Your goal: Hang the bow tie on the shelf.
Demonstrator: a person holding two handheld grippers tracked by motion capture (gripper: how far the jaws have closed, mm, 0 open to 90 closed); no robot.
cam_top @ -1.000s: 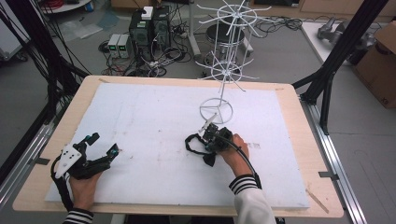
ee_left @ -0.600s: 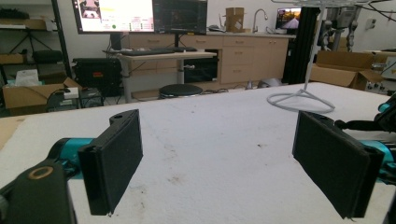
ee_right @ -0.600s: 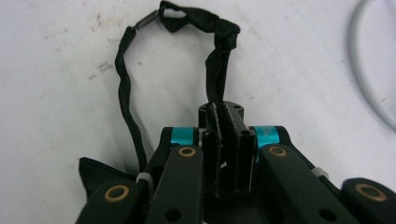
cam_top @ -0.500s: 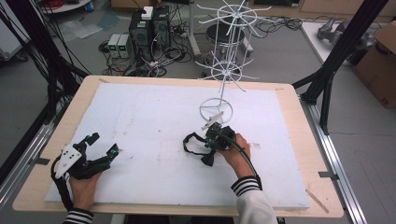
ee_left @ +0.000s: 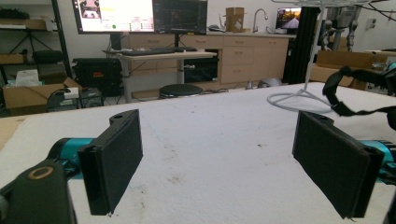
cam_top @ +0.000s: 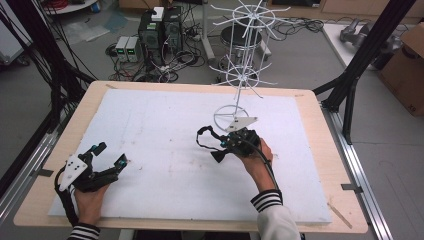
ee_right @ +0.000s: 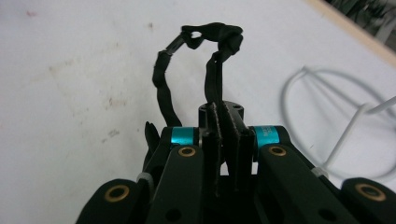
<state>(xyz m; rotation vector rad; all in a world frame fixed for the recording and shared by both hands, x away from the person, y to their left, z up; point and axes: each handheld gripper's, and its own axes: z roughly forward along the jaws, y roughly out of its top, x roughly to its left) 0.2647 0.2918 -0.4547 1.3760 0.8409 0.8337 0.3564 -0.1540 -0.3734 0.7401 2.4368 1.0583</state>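
Note:
My right gripper (cam_top: 223,148) is shut on a black elastic band (cam_top: 204,136) near the middle of the white table mat (cam_top: 165,125), just in front of a white wire rack (cam_top: 240,75). In the right gripper view the jaws (ee_right: 227,116) pinch the band's two strands, and its knotted loop (ee_right: 205,35) stands up beyond them. The rack's ring base (ee_right: 322,140) lies to the right. My left gripper (cam_top: 111,155) rests open at the mat's front left, with nothing between its pads (ee_left: 116,163). The left gripper view shows the band (ee_left: 345,88) at the far right.
The rack's base ring (ee_left: 299,98) sits on the mat's far side. The mat lies on a wooden tabletop (cam_top: 320,130) framed by black struts. Beyond the table are computers, cables, a stool and a cardboard box (cam_top: 407,70).
The right hand with the band has edged slightly toward the rack. The left gripper has not moved.

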